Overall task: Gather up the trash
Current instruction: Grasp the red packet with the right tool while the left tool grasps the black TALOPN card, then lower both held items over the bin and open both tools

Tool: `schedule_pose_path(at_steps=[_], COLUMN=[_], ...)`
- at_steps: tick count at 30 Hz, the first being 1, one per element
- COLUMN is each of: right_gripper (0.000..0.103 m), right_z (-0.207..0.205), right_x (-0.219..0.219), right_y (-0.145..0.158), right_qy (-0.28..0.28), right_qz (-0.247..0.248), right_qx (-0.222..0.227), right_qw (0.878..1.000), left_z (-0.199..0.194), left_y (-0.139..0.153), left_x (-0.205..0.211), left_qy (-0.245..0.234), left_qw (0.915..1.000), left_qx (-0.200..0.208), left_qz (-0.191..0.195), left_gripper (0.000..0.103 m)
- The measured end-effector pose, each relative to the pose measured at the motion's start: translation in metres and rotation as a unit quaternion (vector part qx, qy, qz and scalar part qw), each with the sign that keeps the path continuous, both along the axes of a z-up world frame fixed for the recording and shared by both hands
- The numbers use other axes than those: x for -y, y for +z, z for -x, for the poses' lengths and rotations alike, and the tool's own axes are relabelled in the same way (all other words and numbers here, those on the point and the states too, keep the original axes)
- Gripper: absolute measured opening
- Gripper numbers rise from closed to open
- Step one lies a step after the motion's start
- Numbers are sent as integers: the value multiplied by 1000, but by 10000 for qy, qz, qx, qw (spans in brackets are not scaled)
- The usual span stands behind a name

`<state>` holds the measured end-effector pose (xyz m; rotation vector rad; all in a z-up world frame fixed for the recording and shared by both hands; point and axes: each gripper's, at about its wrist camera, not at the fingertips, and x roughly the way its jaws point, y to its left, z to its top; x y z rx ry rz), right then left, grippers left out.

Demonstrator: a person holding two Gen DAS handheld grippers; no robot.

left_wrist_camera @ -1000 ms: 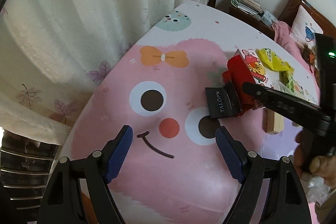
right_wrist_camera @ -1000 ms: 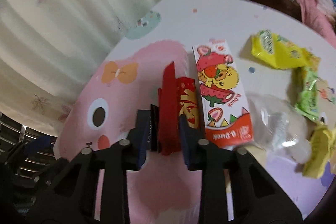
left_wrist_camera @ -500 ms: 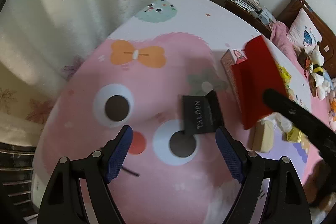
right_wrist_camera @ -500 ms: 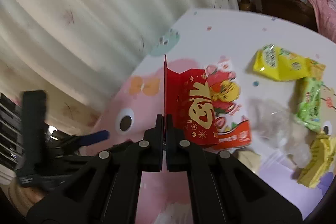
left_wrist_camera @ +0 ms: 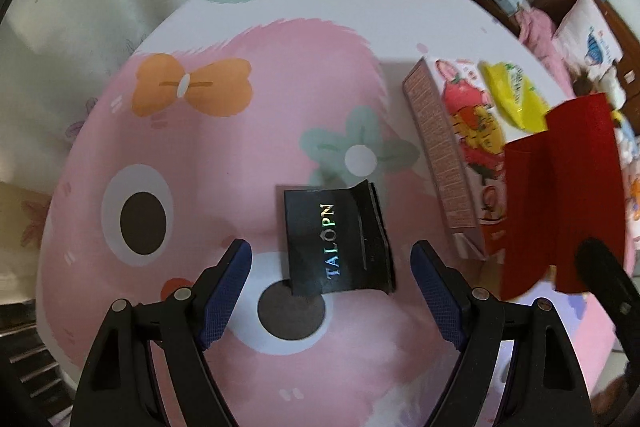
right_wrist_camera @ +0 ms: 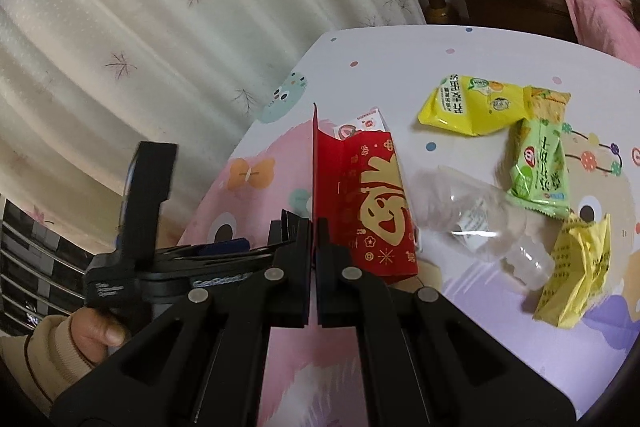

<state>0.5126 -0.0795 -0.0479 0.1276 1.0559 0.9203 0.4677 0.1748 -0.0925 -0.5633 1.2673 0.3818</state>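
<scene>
Red envelope (right_wrist_camera: 372, 203) pinched edge-on in the right tool (right_wrist_camera: 314, 227), lifted clear of the worktop (left_wrist_camera: 360, 11).

Left tool (left_wrist_camera: 332, 287) gapes wide and empty, black card sleeve (left_wrist_camera: 336, 241) at its 12 o'clock; judged best to straddle its long edges. No bin shows; strawberry box (left_wrist_camera: 460, 151) is partly hidden.

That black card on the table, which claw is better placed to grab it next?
Left. The left claw is open with the black card lying right between its fingers, while the right claw is shut on the red envelope.
</scene>
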Motion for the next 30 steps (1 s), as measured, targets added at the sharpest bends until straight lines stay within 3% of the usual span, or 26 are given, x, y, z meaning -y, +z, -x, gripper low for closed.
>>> schedule_pose_path(at_steps=[2,5,9,21,30], right_gripper=[0,0,0,0,0], right_z=[3,6,15,79,197], right_x=[0,-4,-4,3,11], right_y=[-1,-4,-7,2,18], right_qy=[19,49,42,-248,-732], right_qz=[1,20,38,95,127], right_qx=[-16,-22,-53,11,41], right_qw=[10000,10000,10000,9996,9972], left_z=[-3,-4,-3,36,168], left_y=[-6,-13,-11,18,78], left_x=[1,1,5,19,18], left_qy=[-31,-71,-152,-574,-1393], left_qw=[10000,9998,9998,9972,9846], left_qx=[-73,-85,87,422,901], left_qz=[-3,155,77,-229,-554], left_gripper=[81,56,41,36,37])
